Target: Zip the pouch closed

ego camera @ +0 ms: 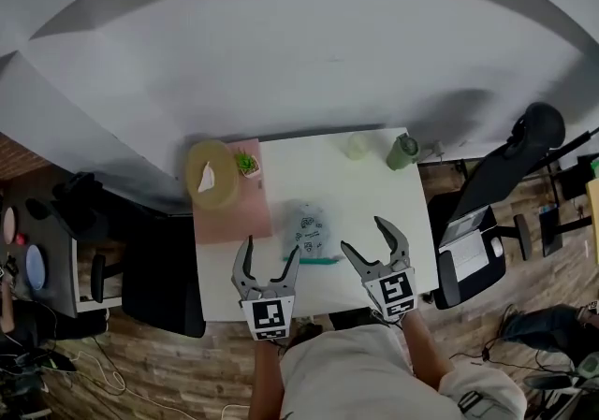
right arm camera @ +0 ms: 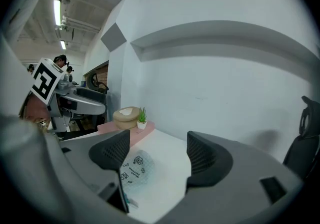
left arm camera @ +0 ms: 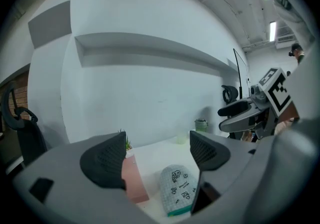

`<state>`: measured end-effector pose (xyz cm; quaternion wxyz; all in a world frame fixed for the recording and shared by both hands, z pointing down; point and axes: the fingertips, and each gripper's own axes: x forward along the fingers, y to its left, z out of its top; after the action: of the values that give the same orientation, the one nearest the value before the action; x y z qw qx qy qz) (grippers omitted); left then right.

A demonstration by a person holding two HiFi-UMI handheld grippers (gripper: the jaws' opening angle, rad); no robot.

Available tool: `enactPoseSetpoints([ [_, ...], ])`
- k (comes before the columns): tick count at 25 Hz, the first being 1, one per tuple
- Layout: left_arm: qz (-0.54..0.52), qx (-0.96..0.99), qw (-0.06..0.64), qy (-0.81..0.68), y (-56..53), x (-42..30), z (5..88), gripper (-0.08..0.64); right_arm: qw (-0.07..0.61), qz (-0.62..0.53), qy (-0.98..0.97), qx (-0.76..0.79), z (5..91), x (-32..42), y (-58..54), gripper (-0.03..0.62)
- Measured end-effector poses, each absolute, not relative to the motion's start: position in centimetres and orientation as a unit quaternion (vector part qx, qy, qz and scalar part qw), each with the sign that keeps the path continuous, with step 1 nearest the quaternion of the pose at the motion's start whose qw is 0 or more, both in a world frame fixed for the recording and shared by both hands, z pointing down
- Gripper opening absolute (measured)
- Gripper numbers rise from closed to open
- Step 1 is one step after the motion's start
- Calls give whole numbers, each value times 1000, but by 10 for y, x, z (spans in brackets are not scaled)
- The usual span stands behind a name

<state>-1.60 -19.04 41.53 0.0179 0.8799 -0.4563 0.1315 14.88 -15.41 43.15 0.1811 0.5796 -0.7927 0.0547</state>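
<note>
The pale printed fabric pouch (ego camera: 307, 226) lies flat at frame centre on the white table (ego camera: 318, 161). Its teal zipper edge (ego camera: 318, 260) faces the person, probably so that both tools can reach it. The left claw (ego camera: 272, 248) and right claw (ego camera: 363, 235) hover at lower centre, flanking that edge. Both are spread wide and empty, clear of the pouch. Zipping has not begun.

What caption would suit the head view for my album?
Both open, left tongs and right tongs hover near a pouch on a white table.
</note>
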Motion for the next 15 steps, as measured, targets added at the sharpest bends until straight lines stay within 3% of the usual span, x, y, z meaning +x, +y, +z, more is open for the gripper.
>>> enactPoseSetpoints([
  [7,159,870,42,-465,-198,-2,452,376,210,76,-816,534,474,160,-167,339],
  [15,196,868,85,-449,-186,16,505,324,274,83,-859,426,532,151,-157,259],
])
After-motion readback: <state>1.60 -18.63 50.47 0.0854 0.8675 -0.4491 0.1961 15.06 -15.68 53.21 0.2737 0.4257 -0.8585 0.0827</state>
